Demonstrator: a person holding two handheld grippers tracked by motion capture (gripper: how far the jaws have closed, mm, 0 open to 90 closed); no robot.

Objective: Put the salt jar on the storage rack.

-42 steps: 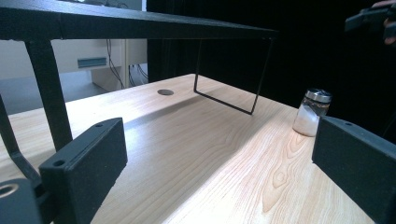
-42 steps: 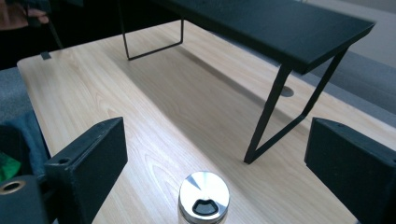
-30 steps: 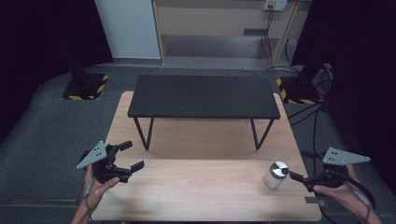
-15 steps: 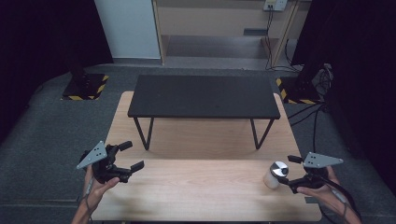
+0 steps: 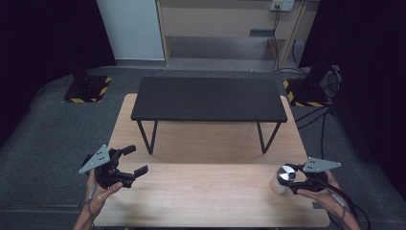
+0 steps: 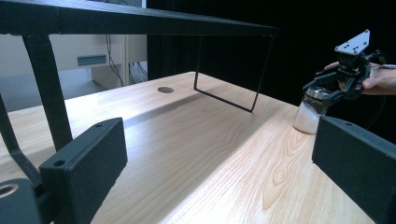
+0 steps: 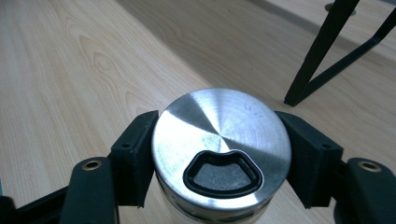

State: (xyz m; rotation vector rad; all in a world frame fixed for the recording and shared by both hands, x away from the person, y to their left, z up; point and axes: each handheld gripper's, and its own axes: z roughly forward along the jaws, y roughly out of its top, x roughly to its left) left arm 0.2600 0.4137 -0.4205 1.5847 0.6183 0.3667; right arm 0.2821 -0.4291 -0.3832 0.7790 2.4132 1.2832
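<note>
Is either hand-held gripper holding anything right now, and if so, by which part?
The right hand-held gripper clamps the jar by the sides of its metal lid. The left hand-held gripper is open and holds nothing.

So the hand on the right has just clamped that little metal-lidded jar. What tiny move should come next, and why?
Probably a short, straight lift. The right hand-held gripper has just closed its jaws onto the jar, both pads pressing just under the lid, while the jar stands on the wooden table. The left hand-held gripper waits open, well apart.

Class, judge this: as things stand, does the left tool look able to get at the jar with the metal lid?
Probably yes: bare tabletop lies between the left tool and the jar, though the right tool already clamps its lid.
</note>
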